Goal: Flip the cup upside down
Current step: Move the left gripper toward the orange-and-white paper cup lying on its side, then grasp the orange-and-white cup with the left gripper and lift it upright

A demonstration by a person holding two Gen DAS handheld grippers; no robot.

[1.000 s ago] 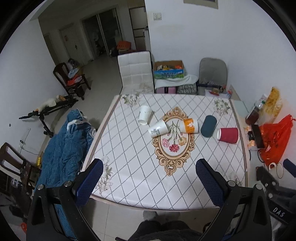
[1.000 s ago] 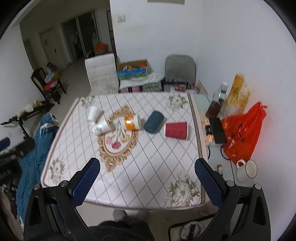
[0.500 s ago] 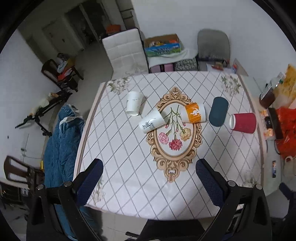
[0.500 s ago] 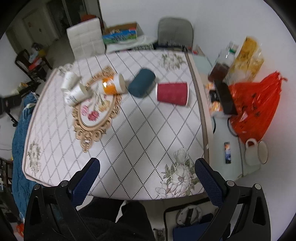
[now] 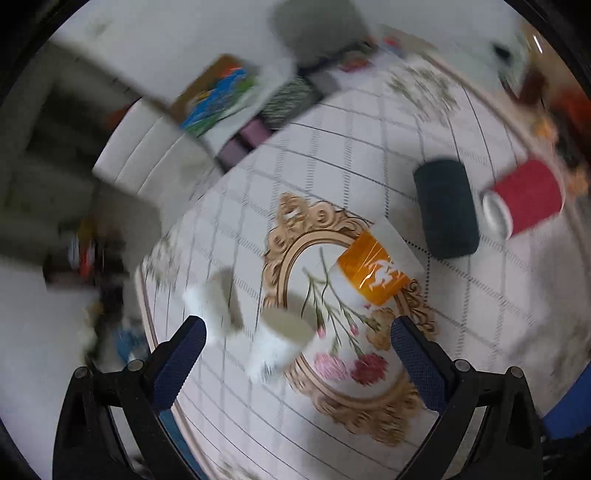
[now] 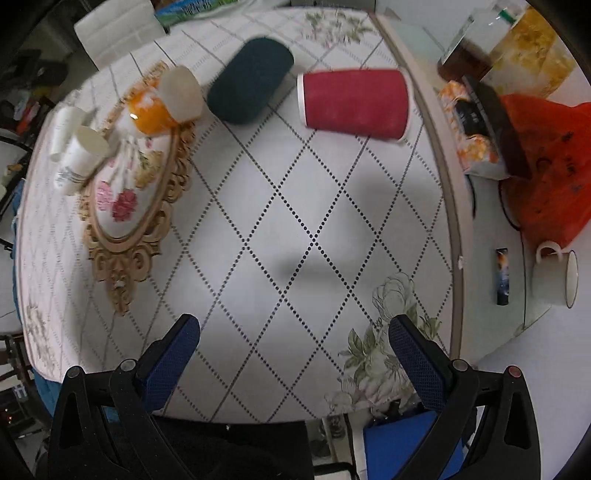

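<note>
Several paper cups lie on their sides on the table (image 6: 314, 192): a red cup (image 6: 354, 101) (image 5: 524, 199), a dark teal cup (image 6: 249, 79) (image 5: 445, 206), an orange and white cup (image 6: 162, 99) (image 5: 373, 269), and two white cups (image 6: 79, 158) (image 5: 280, 339) (image 5: 218, 302). My left gripper (image 5: 297, 347) is open, low over the table, with the nearer white cup between its fingers' line of sight; the view is blurred. My right gripper (image 6: 293, 341) is open and empty above the table's near edge.
The table has a diamond-patterned cloth with a gold floral medallion (image 6: 129, 192). On the side surface at the right are an orange plastic bag (image 6: 546, 166), a white mug (image 6: 554, 273), a bottle (image 6: 465, 59) and small items. A white chair (image 6: 118, 29) stands behind.
Both grippers have moved down and forward toward the table. The left one has swung toward the white cups and its view is now motion-blurred. Both stay open.
</note>
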